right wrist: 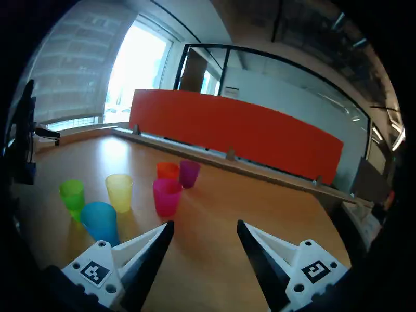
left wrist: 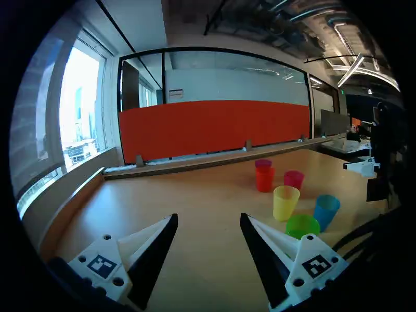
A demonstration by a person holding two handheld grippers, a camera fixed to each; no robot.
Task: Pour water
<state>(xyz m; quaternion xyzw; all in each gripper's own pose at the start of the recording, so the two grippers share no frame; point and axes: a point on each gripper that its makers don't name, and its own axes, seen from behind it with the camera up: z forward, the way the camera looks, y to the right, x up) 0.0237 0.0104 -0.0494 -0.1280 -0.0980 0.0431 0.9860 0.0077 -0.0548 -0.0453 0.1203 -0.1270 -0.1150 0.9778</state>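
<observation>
Left gripper (left wrist: 208, 217): its fingers are spread wide with nothing between them, over the table (left wrist: 171, 197).
Right gripper (right wrist: 205, 223): also spread, also empty.
Cups, counted: six, one of each colour: green cup (left wrist: 302, 225), blue cup (left wrist: 326, 210), yellow cup (left wrist: 285, 203), pink cup (left wrist: 294, 179), red cup (left wrist: 264, 179), purple cup (left wrist: 263, 164).
Where they stand: one loose group on the table, all upright, mouths up.
Direction: ahead and to the right of my left gripper; ahead and to the left of my right one.
Nearest: the green cup is just beside the left gripper's right finger, and the blue cup just beside the right gripper's left finger. I judge neither hand clearly closer.
Water: I cannot tell if any cup holds some.
</observation>
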